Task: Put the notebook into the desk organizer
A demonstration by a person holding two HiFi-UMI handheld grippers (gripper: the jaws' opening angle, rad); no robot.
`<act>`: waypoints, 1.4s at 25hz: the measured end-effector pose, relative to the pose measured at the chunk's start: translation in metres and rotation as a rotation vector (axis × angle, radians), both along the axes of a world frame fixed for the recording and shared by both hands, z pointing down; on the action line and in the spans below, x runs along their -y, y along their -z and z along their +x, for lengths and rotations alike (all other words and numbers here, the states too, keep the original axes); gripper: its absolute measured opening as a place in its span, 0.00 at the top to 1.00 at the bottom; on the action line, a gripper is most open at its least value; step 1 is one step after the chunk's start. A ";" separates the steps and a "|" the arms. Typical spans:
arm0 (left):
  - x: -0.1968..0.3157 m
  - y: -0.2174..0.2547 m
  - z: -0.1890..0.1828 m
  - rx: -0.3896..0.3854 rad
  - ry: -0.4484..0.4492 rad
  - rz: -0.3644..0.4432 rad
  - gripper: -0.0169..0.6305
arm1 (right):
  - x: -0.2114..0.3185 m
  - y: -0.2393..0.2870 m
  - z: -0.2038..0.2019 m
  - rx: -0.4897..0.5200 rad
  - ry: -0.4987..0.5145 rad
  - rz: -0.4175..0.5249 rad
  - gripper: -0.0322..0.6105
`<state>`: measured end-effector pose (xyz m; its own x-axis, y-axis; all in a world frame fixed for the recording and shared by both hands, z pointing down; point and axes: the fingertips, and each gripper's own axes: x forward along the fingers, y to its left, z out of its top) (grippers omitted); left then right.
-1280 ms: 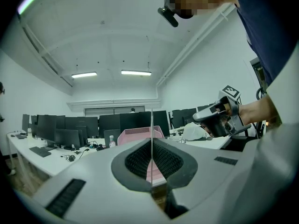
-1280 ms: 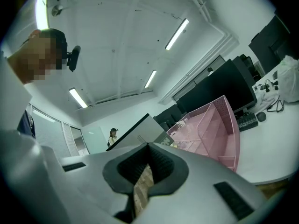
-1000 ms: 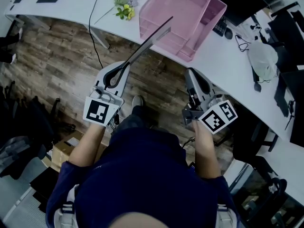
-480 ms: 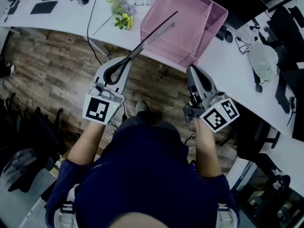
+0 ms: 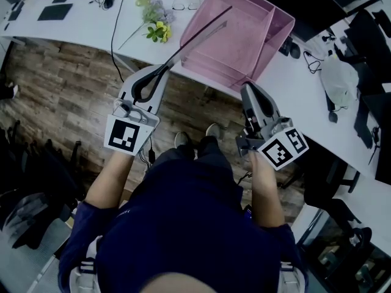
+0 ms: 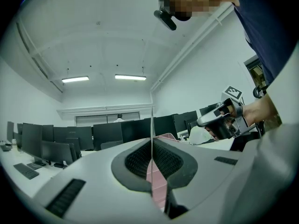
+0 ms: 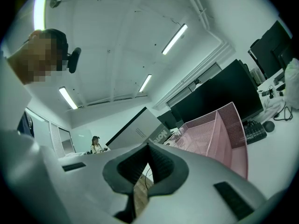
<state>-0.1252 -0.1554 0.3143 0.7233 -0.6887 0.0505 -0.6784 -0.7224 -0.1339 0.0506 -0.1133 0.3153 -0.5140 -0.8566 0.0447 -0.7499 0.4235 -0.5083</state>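
Observation:
The notebook [image 5: 198,36] is thin with a grey cover. I see it edge-on, slanting up from my left gripper [image 5: 160,73], which is shut on its near end. Its far end hangs over the pink mesh desk organizer [image 5: 269,38] on the white desk. In the left gripper view the notebook [image 6: 152,125] is a thin line pinched between the pads. The right gripper view shows the notebook [image 7: 135,125] beside the organizer [image 7: 219,134]. My right gripper [image 5: 247,89] is shut and holds nothing, just short of the desk edge below the organizer's near corner.
The white desk [image 5: 85,23] curves from the left to the lower right. On it are a bunch of flowers [image 5: 157,29], a black cable [image 5: 115,29], a keyboard [image 5: 287,41] and a white bag [image 5: 339,72]. Wooden floor [image 5: 67,90] lies below.
The person has stepped closer to the desk and their feet have come into view. Both grippers sit nearer the desk edge. The left gripper still carries the notebook over the organizer.

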 end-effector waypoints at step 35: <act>0.068 -0.041 0.071 0.217 0.168 0.007 0.92 | 0.103 -0.032 0.087 0.080 0.148 -0.055 0.95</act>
<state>-0.0539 -0.2236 0.3549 0.5718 -0.7989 0.1866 -0.7436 -0.6008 -0.2935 0.1376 -0.2163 0.3476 -0.6380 -0.7688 0.0432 -0.6378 0.4961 -0.5892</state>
